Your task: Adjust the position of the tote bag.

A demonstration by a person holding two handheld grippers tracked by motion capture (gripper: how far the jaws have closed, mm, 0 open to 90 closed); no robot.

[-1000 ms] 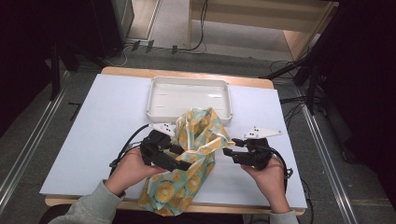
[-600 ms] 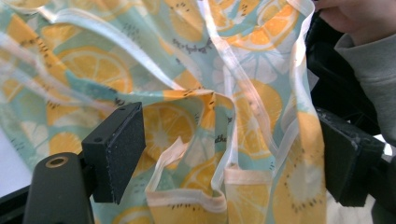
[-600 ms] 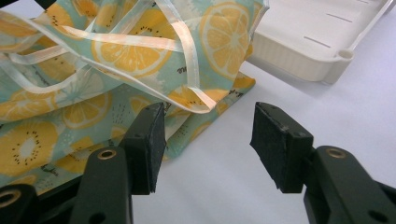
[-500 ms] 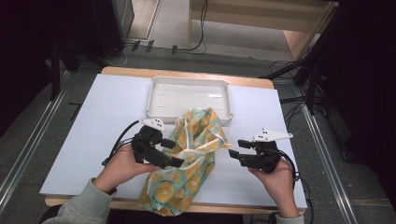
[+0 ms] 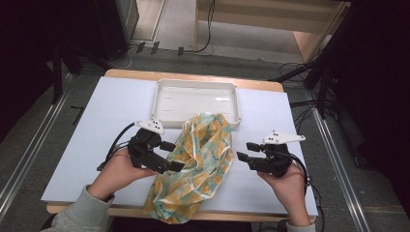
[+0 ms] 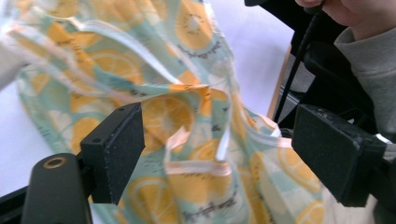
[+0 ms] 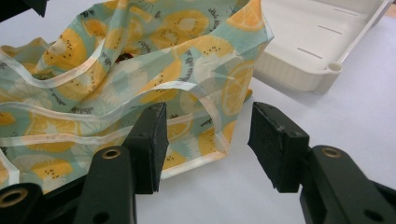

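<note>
A: Lemon-print teal fabric bag w/ pale ribbon trim (image 5: 196, 166) — crumpled mid-table on white tabletop (image 5: 96, 125), just below white plastic tray (image 5: 196, 99), lower end hanging over near table edge.

B: Changed since a sec ago?

A: Right gripper (image 5: 244, 152) let go & backed off to the right; now clear of cloth, jaws spread wide, nothing between. Left gripper (image 5: 173, 155) shifted outward a bit, lying at bag's left flank.

B: Left claw state?

A: Wide too — in left gripper view, pads apart w/ ribbon handle loop (image 6: 196, 161) between them, not pinched. Probably mid-regrip, looking for a better hold.

B: Meaning for the job?

A: Bag loose now, held by neither. Likely next: fresh grabs on trim or corners before any spreading or folding.

B: Orientation?

A: Long axis approx. near-to-far, leaning slightly: top end by tray's right corner, bottom end toward near-left edge. Mouth seems to face the tray side, gaping; handles draped over mid-section. In right gripper view, hemmed bag corner (image 7: 219, 140) sits just ahead of open jaws.
</note>
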